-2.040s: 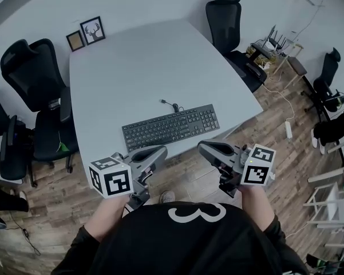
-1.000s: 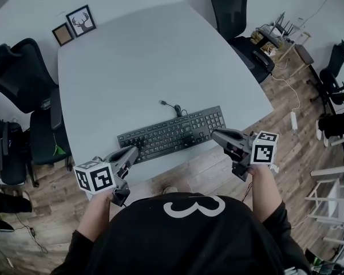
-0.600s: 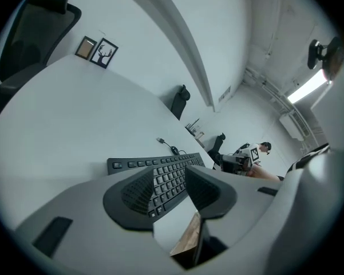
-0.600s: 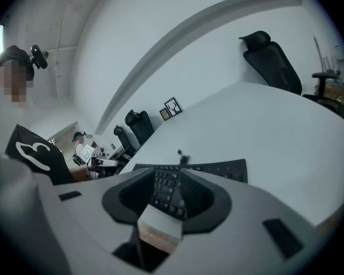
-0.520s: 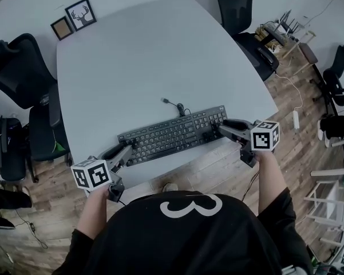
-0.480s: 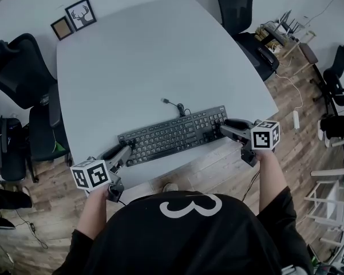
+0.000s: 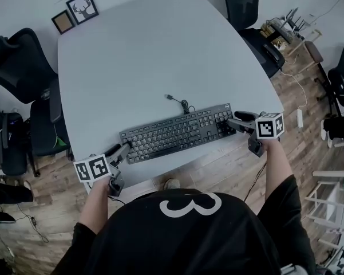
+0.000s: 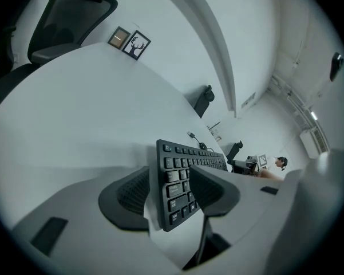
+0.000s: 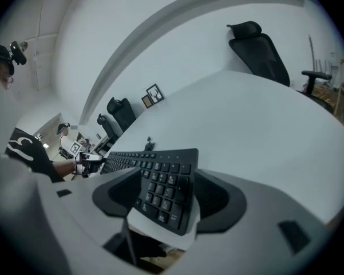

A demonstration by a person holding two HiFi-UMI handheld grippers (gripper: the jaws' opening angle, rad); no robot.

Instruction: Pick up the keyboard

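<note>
A black keyboard (image 7: 177, 132) lies along the near edge of the grey table (image 7: 149, 50), its cable curling away behind it. My left gripper (image 7: 123, 149) is at the keyboard's left end, and in the left gripper view that end (image 8: 180, 179) sits between the spread jaws of the left gripper (image 8: 169, 191). My right gripper (image 7: 236, 121) is at the right end, and the number-pad end (image 9: 163, 191) lies between the jaws of the right gripper (image 9: 169, 196). Both pairs of jaws are opening, with gaps showing beside the keyboard. The keyboard rests flat on the table.
Two small picture frames (image 7: 74, 14) lean against the wall at the table's far left corner. Black office chairs stand at the left (image 7: 20, 67) and far right (image 7: 257, 22). A power strip (image 7: 300, 118) and cables lie on the wooden floor to the right.
Both grippers came down and forward from the table's near edge to the keyboard's two ends. Their jaws went from shut to spread around those ends.
</note>
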